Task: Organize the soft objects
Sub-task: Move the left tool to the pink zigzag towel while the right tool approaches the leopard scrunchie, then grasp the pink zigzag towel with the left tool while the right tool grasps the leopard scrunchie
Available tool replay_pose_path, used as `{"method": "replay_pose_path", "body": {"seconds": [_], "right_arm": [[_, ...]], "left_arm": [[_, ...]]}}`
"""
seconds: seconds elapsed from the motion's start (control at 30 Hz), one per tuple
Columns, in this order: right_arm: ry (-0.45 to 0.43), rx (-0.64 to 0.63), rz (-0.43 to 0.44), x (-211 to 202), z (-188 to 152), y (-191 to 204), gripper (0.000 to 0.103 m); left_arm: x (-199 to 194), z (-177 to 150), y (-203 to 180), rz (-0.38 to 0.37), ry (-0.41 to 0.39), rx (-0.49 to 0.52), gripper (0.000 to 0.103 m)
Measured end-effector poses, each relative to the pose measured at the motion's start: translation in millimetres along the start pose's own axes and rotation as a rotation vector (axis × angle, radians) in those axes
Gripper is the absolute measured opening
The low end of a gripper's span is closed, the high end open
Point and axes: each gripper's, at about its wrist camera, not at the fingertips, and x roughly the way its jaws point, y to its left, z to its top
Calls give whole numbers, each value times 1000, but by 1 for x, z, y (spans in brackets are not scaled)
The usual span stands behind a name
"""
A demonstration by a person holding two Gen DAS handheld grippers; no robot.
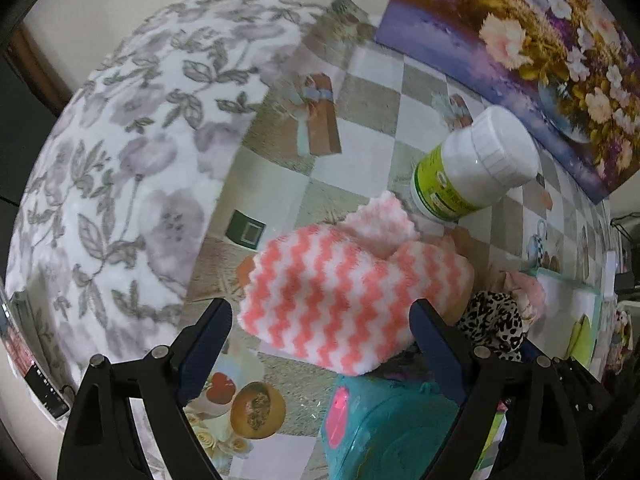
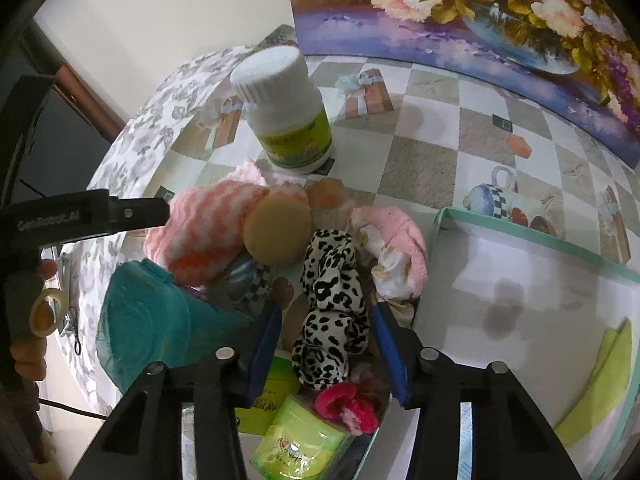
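the white bottle [image 2: 286, 108] with a green label stands on the checkered worktop [image 2: 424, 168] and serves as the landmark. far left of it a grey-flowered cloth [image 1: 120, 168] covers a rounded mass at the worktop's edge. nearer, down and left of the bottle, the left gripper [image 1: 320, 344] hangs over the pink-and-white zigzag cloth [image 1: 344, 300]; its fingers [image 1: 208, 344] stand wide apart on either side of the cloth, and neither pad can be seen pressing on it. that cloth lies bunched just in front of the bottle, its far edge against the bottle's base. a teal plastic thing [image 2: 148, 320] lies below the cloth. a round tan sponge [image 2: 278, 228] leans on the cloth's right side. right of the sponge, straight down from the bottle, lies the leopard-print scrunchie [image 2: 332, 304]; the right gripper [image 2: 326, 340] straddles it with fingers [image 2: 386, 344] about half open, and a gap shows on both sides, so nothing is held. a pink scrunchie [image 2: 348, 404] and green packets [image 2: 300, 436] lie below it. a pale pink cloth bundle [image 2: 394, 248] sits right of the leopard scrunchie. furthest right of the bottle is a white tray [image 2: 520, 296] with a mint rim, holding a green cloth [image 2: 600, 376] in its near corner. a flower painting [image 2: 480, 20] stands behind.
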Motion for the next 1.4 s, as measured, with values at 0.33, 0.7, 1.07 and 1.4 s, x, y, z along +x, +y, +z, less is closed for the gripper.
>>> {"method": "replay_pose_path", "body": {"seconds": [0.33,0.7,1.07,1.4], "right_arm": [[20,9,0,8,2,-3,49],[24,11,1,9,2,-4,49],[31,3,4,9,0,-4,36],[9,5,32,1,1,-9,16]], "left_arm": [[15,13,-2,-39,72,32,91],[33,24,-26,-35,110,98,91],[60,28,-54,-35,129,148,31],[48,23,-54,-56,54,120,12]]}}
